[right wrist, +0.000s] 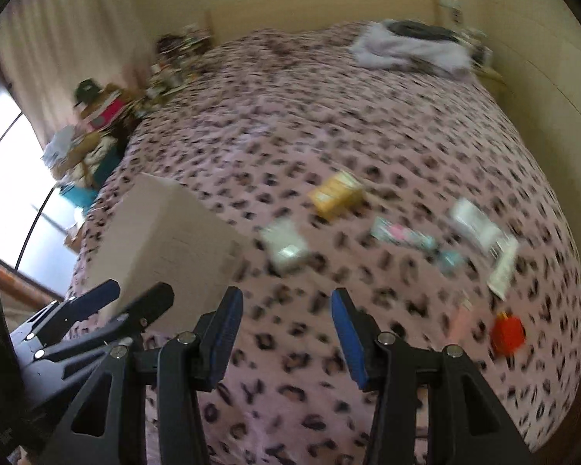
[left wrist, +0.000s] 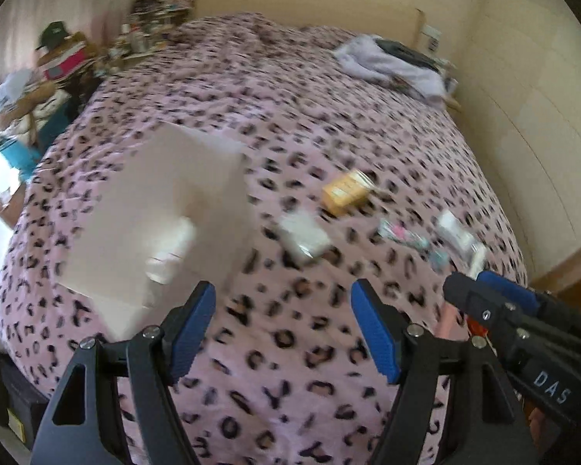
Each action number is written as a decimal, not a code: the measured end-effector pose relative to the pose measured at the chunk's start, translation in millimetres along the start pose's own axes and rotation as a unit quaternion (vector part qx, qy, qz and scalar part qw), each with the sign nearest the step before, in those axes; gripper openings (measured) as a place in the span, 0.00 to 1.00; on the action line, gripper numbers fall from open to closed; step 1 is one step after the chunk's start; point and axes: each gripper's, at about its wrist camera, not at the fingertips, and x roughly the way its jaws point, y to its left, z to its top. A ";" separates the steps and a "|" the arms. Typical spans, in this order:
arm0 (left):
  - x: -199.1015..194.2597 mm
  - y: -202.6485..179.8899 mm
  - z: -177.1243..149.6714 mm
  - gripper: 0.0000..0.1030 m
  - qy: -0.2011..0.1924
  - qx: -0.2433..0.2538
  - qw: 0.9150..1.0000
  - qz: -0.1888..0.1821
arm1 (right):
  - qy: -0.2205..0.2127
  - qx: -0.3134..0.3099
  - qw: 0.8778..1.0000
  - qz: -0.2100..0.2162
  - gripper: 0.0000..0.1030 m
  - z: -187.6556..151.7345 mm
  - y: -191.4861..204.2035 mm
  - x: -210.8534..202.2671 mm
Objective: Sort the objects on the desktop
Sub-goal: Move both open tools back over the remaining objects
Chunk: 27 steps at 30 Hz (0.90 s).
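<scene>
Grippers: my left gripper (left wrist: 282, 325) and right gripper (right wrist: 286, 333) both gape with nothing between the blue pads | white box (left wrist: 162, 209) sits left on the leopard-print bedspread (left wrist: 290, 116) | yellow box (left wrist: 344, 192), small white pack (left wrist: 304, 236), tubes (left wrist: 404, 234) lie blurred to its right | red item (right wrist: 507, 333) near right

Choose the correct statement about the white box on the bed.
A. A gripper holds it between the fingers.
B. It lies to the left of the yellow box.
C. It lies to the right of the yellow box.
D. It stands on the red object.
B: in both wrist views the white box rests on the bed cover, left of the yellow box, with nothing gripping it.
</scene>
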 end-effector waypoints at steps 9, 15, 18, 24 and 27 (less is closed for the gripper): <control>40.2 -72.4 -41.7 0.71 0.034 0.061 0.997 -0.019 | 0.005 0.083 0.996 -0.022 0.47 -61.6 -86.2 8.3; 62.4 -99.0 -66.2 0.71 0.043 0.087 0.995 -0.016 | -0.014 0.116 0.992 -0.049 0.47 -97.7 -118.9 12.9; 75.4 -112.0 -78.6 0.71 0.048 0.097 0.994 -0.022 | -0.019 0.143 0.988 -0.058 0.47 -120.1 -139.2 18.5; 108.4 -144.9 -97.5 0.71 0.061 0.122 0.990 -0.041 | -0.030 0.203 0.975 -0.087 0.47 -159.8 -196.5 22.5; 127.7 -164.5 -99.9 0.71 0.071 0.134 0.987 -0.049 | -0.030 0.229 0.967 -0.105 0.47 -166.4 -227.3 23.7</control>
